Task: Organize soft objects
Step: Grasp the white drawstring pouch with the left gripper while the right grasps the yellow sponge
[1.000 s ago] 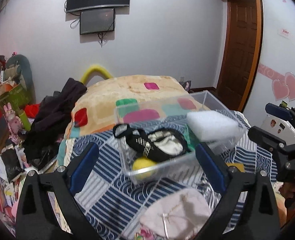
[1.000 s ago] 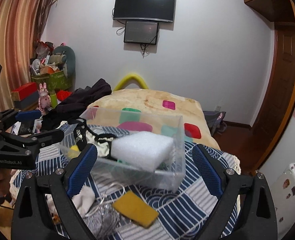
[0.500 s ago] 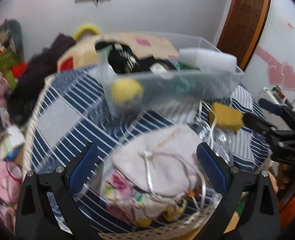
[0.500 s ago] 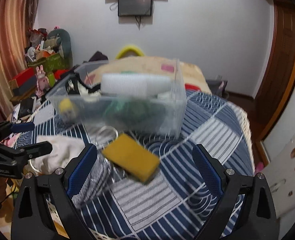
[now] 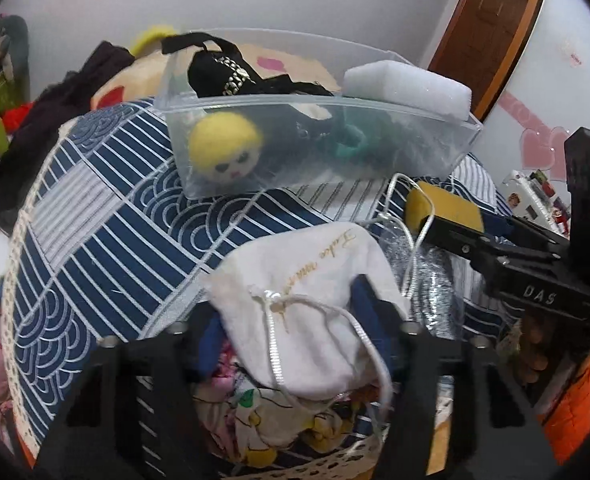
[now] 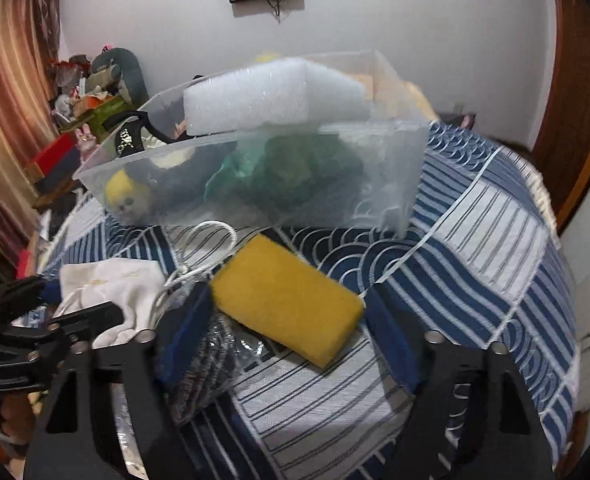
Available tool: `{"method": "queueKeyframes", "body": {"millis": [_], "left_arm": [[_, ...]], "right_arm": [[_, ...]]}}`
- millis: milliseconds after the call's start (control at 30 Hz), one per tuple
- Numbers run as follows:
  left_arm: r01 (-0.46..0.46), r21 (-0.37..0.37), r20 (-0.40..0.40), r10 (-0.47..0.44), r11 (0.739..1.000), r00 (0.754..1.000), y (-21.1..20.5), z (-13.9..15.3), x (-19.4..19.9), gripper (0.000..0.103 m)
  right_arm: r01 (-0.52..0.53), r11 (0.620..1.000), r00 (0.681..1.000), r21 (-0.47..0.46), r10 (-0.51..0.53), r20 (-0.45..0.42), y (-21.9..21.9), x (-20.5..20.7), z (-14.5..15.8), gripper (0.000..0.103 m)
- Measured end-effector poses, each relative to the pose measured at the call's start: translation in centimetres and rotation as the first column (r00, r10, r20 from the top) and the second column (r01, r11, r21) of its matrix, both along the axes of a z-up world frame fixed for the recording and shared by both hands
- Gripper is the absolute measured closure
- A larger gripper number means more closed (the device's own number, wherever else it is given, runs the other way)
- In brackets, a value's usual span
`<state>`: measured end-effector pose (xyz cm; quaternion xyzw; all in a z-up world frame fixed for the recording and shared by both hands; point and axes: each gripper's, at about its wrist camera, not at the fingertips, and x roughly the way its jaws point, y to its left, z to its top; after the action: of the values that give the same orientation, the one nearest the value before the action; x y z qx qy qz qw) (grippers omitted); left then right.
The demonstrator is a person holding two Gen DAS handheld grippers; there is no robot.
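A clear plastic bin on the blue patterned cloth holds a white foam block, a yellow doll head, black and green soft items. My left gripper has its blue pads on both sides of a white drawstring pouch, touching it. My right gripper straddles a yellow sponge, pads at its ends. Whether either grip is tight is unclear.
A silvery mesh bag lies between pouch and sponge. A floral cloth lies under the pouch at the table's lace edge. Cluttered shelves stand left, a wooden door at the right.
Both grippers have dropped and moved forward onto the table. The left jaws have narrowed around the white pouch, the right jaws around the yellow sponge.
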<state>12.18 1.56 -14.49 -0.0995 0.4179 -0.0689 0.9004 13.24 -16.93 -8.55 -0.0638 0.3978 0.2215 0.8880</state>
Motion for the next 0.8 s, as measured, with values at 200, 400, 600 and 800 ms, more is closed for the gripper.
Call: {"method": "queueKeyframes", "body": {"millis": [200, 400, 600, 800], "left_arm": [[-0.002, 0.011, 0.035, 0.002, 1.0, 0.999, 0.1, 0.4, -0.8, 0.08], [-0.023, 0.026, 0.071, 0.021, 0.999, 0.997, 0.4, 1.6, -1.4, 0.081], [-0.049, 0.032, 0.144, 0.043, 0.998, 0.989, 1.0, 4.2, -2.8, 0.081], [-0.062, 0.015, 0.223, 0.057, 0.998, 0.973, 1.5, 7.0, -3.8, 0.081]], "right_arm": [[0.032, 0.999, 0.999, 0.001, -0.032, 0.037, -0.9, -1.1, 0.6, 0.04], [0.063, 0.998, 0.995, 0.019, -0.064, 0.081, -2.6, -1.6, 1.9, 0.042], [0.079, 0.996, 0.988, 0.041, -0.083, 0.133, -3.0, -2.0, 3.6, 0.041], [0.08, 0.995, 0.976, 0.067, -0.092, 0.196, -2.4, -2.5, 5.5, 0.041]]}}
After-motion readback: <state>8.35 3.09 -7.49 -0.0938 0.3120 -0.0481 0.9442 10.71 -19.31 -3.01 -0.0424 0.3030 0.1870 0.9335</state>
